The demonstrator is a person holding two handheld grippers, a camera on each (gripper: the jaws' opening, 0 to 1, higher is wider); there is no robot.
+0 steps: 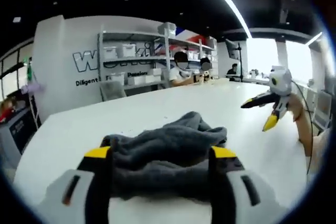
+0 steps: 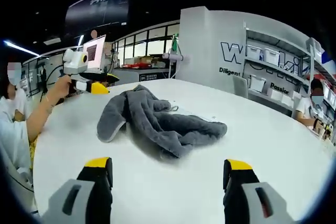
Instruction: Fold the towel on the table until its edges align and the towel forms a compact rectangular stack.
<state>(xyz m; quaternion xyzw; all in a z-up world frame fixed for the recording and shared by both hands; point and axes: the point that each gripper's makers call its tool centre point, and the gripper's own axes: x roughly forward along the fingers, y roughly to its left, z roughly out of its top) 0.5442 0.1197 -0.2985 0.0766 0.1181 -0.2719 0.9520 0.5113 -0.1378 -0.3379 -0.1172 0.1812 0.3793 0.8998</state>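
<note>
A dark grey towel [image 1: 168,142] lies crumpled in a loose heap on the white table [image 1: 157,100]. In the left gripper view it sits just ahead of my left gripper [image 1: 160,153], whose yellow-tipped jaws stand wide apart and open with nothing pinched. My right gripper [image 1: 257,115] hovers over the table at the right, held by a hand. In the right gripper view the towel [image 2: 157,121] is spread mid-table, well beyond my open right gripper [image 2: 169,163]. The left gripper [image 2: 105,83] hangs by the towel's far left end.
A person [image 2: 16,124] stands at the table's left edge [image 2: 39,145]. Other people [image 1: 181,72] sit at the far side, in front of shelves [image 1: 131,61] with white bins. Bare tabletop [image 2: 262,140] surrounds the towel.
</note>
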